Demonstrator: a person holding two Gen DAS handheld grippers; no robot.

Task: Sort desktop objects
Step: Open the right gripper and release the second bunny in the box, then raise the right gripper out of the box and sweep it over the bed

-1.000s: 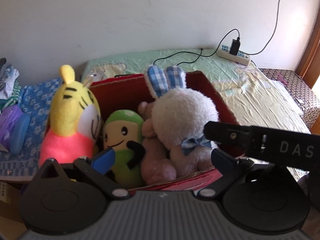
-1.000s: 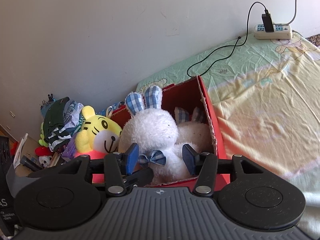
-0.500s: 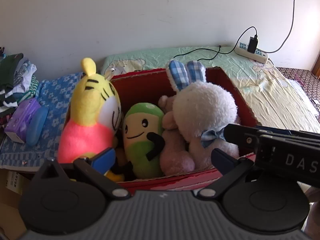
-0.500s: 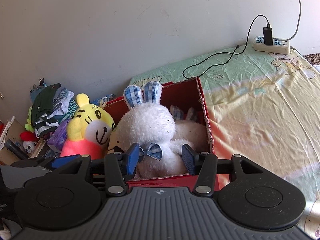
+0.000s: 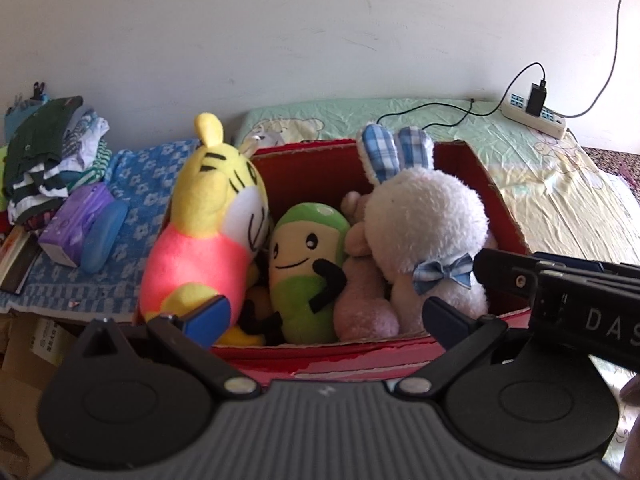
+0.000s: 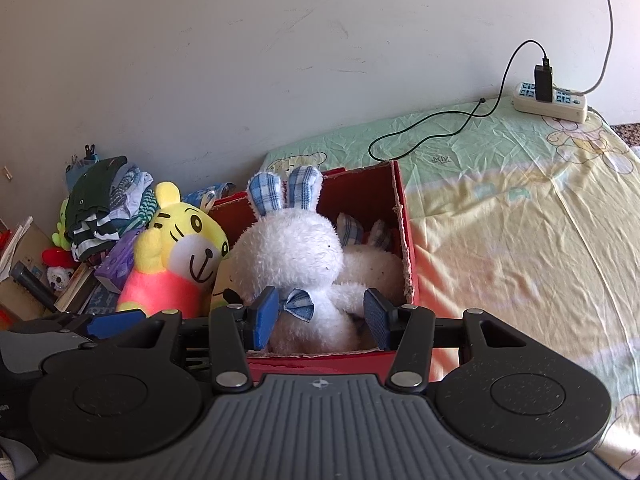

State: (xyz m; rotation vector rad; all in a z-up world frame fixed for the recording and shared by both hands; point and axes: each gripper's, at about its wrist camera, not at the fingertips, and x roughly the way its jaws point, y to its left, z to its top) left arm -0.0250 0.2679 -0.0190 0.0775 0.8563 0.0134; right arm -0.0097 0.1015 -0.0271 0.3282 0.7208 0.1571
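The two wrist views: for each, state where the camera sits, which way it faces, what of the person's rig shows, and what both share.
Left wrist: on the left tool, tilted down at the red box; the right tool crosses its right edge.
Right wrist: on the right tool, facing the white rabbit; the left tool shows lower left.
Shared: box, rabbit, yellow tiger toy, power strip.

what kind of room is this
Most likely a bedroom at home. A bed with a cartoon-print sheet runs along the wall, a red box of plush toys sits on it, and a pile of folded clothes lies beside it.
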